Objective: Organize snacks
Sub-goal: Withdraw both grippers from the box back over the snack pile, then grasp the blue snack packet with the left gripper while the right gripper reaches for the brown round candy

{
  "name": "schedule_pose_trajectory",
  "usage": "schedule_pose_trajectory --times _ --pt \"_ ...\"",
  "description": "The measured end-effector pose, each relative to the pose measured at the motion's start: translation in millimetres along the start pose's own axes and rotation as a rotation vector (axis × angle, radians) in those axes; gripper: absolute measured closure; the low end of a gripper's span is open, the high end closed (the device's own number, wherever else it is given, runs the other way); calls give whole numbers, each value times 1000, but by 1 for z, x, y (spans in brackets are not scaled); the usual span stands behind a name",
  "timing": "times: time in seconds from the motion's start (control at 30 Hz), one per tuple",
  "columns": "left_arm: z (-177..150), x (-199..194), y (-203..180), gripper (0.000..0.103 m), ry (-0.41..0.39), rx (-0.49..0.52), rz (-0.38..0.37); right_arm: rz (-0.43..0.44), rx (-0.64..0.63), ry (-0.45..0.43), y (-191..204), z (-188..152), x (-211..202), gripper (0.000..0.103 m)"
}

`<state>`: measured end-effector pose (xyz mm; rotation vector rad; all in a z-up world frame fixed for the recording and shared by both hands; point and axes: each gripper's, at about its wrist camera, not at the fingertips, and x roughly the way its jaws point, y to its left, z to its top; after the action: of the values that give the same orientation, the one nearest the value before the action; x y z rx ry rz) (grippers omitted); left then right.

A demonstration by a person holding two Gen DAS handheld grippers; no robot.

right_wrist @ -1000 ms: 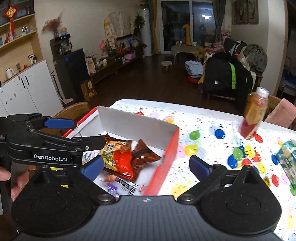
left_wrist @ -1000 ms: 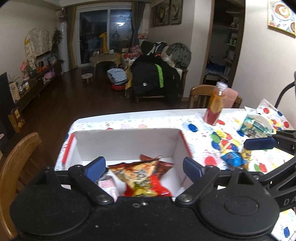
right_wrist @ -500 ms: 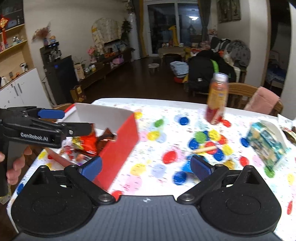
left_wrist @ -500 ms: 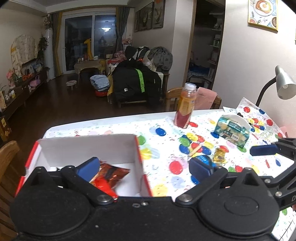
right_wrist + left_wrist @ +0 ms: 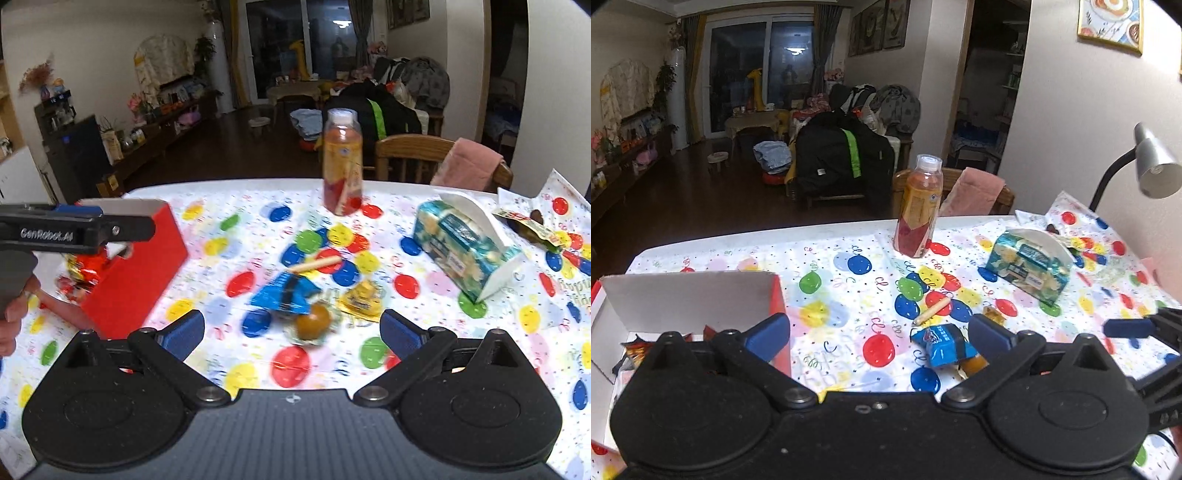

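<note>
Now: both grippers empty above loose snacks

Both the left gripper (image 5: 879,338) and the right gripper (image 5: 291,332) hover over the balloon-print tabletop (image 5: 424,369) with jaws spread wide and nothing between them. A blue snack packet (image 5: 286,295), a round orange sweet in clear wrap (image 5: 312,323), a small yellow packet (image 5: 364,297) and a thin biscuit stick (image 5: 319,264) lie close together near the middle. The red box (image 5: 136,277) sits toward the left edge with bright snack bags (image 5: 83,267) inside. A drink bottle (image 5: 342,162) stands upright near the far edge; a tissue pack (image 5: 465,243) lies to the right.
</note>
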<state>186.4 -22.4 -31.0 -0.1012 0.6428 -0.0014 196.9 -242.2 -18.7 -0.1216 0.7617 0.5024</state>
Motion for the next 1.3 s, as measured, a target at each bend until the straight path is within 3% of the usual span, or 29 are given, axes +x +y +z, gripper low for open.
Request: schedule_pose_trajectory --times 0.4,0.87,1.13,1.3 --pt "4 78 -46 1 101 6 -11 38 2 75 -27 -10 51 1" --pt "1 150 -63 6 233 -23 -21 42 38 113 -33 -13 119 2" --pt "-5 178 -66 18 313 -42 -34 74 74 135 -37 -13 143 15" --pt "-8 189 -69 29 353 -54 -75 72 73 155 -33 -12 153 29"
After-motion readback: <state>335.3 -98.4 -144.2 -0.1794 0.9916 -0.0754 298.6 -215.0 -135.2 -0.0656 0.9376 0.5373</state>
